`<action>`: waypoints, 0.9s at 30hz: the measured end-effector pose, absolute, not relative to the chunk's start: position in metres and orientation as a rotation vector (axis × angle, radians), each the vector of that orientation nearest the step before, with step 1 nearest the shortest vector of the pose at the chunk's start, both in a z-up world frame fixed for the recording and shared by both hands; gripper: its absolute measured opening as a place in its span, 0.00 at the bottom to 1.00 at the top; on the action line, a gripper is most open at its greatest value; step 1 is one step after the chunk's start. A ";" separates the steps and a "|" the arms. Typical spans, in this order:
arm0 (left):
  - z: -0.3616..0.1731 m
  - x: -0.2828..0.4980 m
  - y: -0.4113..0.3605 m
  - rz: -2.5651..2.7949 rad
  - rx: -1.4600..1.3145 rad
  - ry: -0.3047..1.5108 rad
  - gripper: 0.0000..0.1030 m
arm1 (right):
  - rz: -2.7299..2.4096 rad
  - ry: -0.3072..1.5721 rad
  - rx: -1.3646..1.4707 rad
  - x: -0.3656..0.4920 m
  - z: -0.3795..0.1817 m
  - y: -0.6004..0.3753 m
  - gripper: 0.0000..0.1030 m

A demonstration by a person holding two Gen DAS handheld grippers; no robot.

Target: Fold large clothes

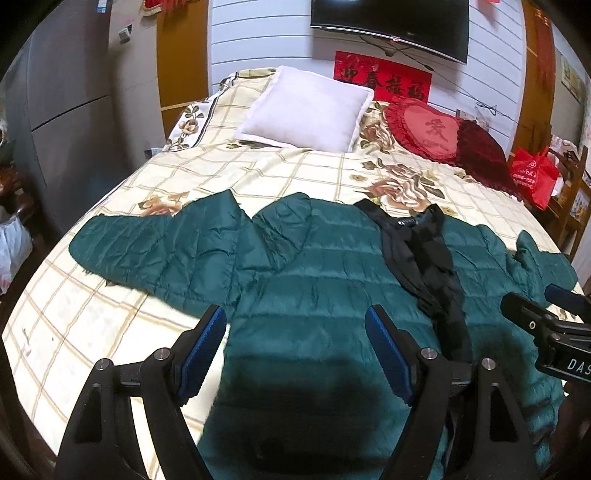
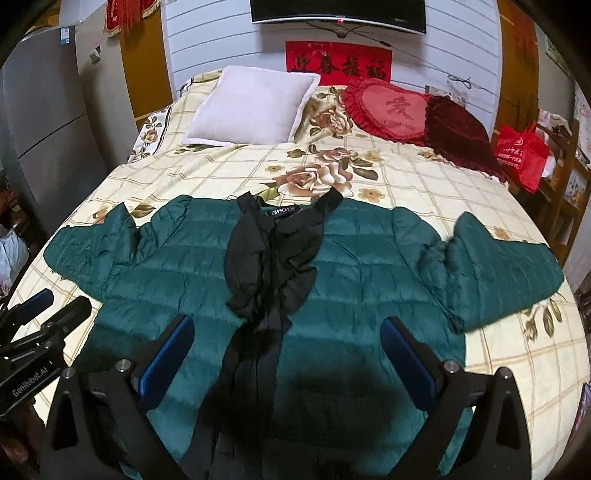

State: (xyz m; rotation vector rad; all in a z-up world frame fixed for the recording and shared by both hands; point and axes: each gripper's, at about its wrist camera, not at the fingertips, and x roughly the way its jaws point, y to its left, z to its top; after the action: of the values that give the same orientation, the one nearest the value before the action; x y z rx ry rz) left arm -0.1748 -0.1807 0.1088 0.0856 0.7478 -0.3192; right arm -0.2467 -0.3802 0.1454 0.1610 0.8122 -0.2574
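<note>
A dark green quilted jacket [image 1: 314, 269] lies spread flat on the bed, front up, with its black lining and collar [image 2: 273, 243] showing down the middle and both sleeves stretched out sideways. It also fills the right wrist view [image 2: 369, 266]. My left gripper [image 1: 295, 332] is open and empty, above the jacket's left half near the bed's near edge. My right gripper [image 2: 288, 343] is open and empty, above the jacket's lower middle. Each gripper shows at the side of the other's view: the right one [image 1: 543, 306] and the left one [image 2: 55, 306].
The bed has a cream checked floral cover [image 2: 406, 173]. A white pillow [image 2: 255, 107] and red cushions [image 2: 402, 110] lie at its head. A grey cabinet [image 1: 62, 110] stands left, a red bag [image 2: 521, 155] on wooden furniture right. A TV [image 1: 391, 26] hangs on the wall.
</note>
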 end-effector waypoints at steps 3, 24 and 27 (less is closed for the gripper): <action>0.103 -0.163 -0.182 -0.306 0.099 0.752 0.76 | -0.262 0.818 0.161 -0.236 0.140 -0.384 0.99; 0.066 -0.100 -0.163 -0.244 0.115 0.804 0.76 | -0.219 0.855 0.197 -0.173 0.094 -0.378 0.99; 0.065 -0.093 -0.152 -0.218 0.115 0.802 0.76 | -0.201 0.852 0.186 -0.167 0.091 -0.370 0.99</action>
State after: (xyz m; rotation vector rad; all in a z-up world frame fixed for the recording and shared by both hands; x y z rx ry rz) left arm -0.0935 -0.1524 0.0652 0.1152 0.8020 -0.2178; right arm -0.1670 -0.3696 0.0911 0.1859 0.8519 -0.2013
